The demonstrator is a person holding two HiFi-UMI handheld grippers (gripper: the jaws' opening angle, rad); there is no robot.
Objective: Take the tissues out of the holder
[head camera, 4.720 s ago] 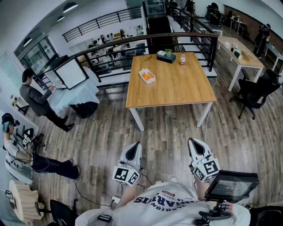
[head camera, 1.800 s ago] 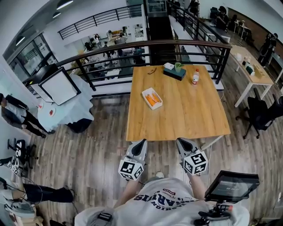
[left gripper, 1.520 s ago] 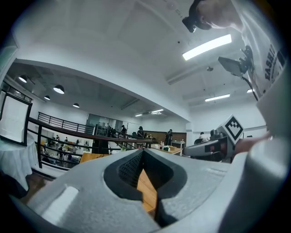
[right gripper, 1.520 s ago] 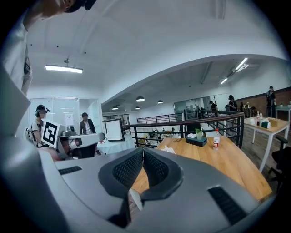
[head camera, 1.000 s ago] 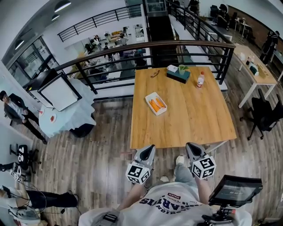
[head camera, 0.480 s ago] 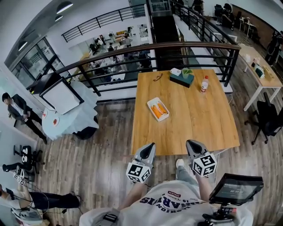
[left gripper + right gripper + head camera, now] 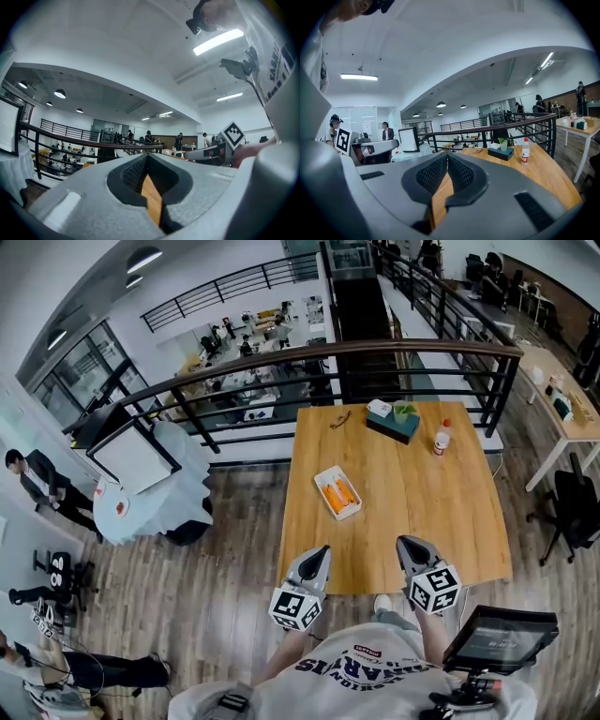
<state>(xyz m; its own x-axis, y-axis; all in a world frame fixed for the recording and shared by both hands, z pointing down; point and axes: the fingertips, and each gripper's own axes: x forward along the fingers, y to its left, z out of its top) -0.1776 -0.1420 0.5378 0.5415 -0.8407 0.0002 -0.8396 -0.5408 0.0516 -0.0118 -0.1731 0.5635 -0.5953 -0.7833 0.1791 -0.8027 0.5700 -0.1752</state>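
Note:
The tissue holder [image 7: 394,422] is a dark teal box at the far end of the wooden table [image 7: 450,521], with a green tissue [image 7: 405,411] sticking up from it. The right gripper view shows the holder [image 7: 500,152] far ahead. My left gripper [image 7: 319,553] and right gripper [image 7: 406,544] hover side by side over the table's near edge, far from the holder. In the left gripper view the left gripper [image 7: 147,157] has its jaws together and empty. The right gripper [image 7: 447,156] looks the same in its own view.
A white tray [image 7: 337,492] with orange items lies mid-table. A bottle [image 7: 439,439], a small white box [image 7: 379,408] and glasses [image 7: 339,418] flank the holder. A dark railing [image 7: 412,348] runs behind the table. A black chair [image 7: 577,512] stands at right.
The table has come nearer in the head view. Both grippers, earlier short of the table's near edge, are now over it, and both have stayed shut.

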